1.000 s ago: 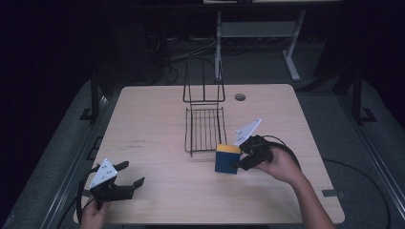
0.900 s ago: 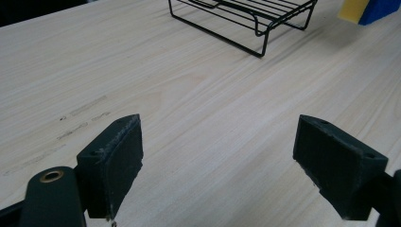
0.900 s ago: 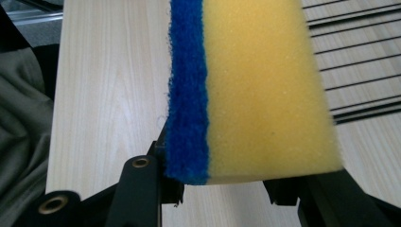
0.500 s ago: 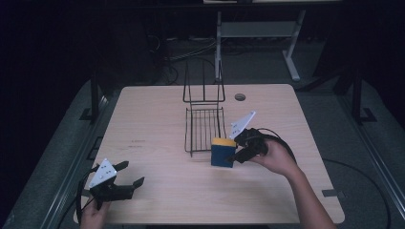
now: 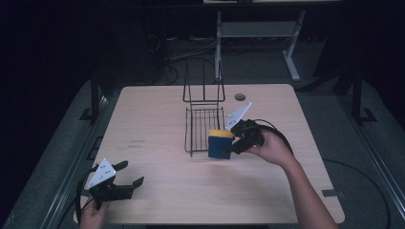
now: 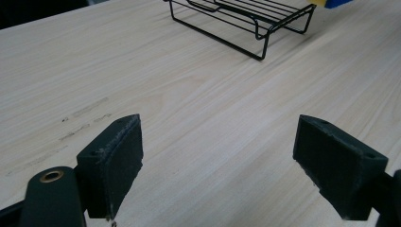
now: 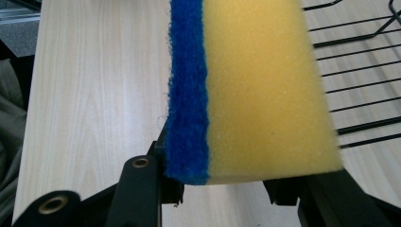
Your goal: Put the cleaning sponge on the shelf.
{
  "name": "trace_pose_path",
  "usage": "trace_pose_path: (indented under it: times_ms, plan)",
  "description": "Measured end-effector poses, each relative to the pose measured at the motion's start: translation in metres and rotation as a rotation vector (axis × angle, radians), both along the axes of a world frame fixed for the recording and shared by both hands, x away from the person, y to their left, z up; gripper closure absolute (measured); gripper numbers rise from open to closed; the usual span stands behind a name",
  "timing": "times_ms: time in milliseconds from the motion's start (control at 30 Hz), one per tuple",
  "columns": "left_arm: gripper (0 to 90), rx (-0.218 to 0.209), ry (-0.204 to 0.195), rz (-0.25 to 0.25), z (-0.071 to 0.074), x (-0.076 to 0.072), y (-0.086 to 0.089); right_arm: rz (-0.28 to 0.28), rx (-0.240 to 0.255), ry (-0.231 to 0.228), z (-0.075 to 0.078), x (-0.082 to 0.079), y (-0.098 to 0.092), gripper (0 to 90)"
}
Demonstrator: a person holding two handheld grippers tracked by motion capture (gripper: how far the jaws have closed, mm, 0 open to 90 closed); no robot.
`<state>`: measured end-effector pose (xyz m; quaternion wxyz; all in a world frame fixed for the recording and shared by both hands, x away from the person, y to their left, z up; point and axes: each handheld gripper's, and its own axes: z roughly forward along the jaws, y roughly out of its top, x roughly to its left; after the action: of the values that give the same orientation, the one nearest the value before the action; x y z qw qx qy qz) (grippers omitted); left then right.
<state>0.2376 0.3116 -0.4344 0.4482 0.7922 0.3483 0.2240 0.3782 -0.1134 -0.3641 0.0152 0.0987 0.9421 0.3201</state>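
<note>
Since a second ago the right gripper, clamped on the sponge, has carried it left to the wire rack's near-right edge. The left gripper waits wide open, empty, near-left on open counter.

A black wire rack lies on the light wooden table behind its middle. A yellow-and-blue sponge, clamped in the right gripper, hangs just right of the rack's near corner. The left gripper sits at the table's near left corner, well apart.
</note>
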Motion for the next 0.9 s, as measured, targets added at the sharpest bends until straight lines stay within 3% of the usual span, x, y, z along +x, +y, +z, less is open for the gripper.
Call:
trace_pose_path:
  times_ms: [467, 500, 733, 900]
  plan:
    - [16.2, 0.003, -0.001, 0.0, 0.0, 0.0, 0.001, -0.004, 0.006, -0.013, 0.009, 0.016, 0.004, 55.9]
    - [16.2, 0.001, 0.0, 0.001, 0.0, 0.0, 0.0, -0.008, 0.023, -0.006, 0.008, 0.02, 0.002, 55.9]
    - [16.2, 0.003, 0.002, 0.001, 0.0, 0.001, 0.001, -0.021, 0.013, 0.018, 0.005, 0.03, 0.003, 55.9]
    - [16.2, 0.001, 0.001, 0.001, 0.0, 0.0, 0.001, -0.028, 0.012, 0.013, 0.007, 0.035, 0.006, 55.9]
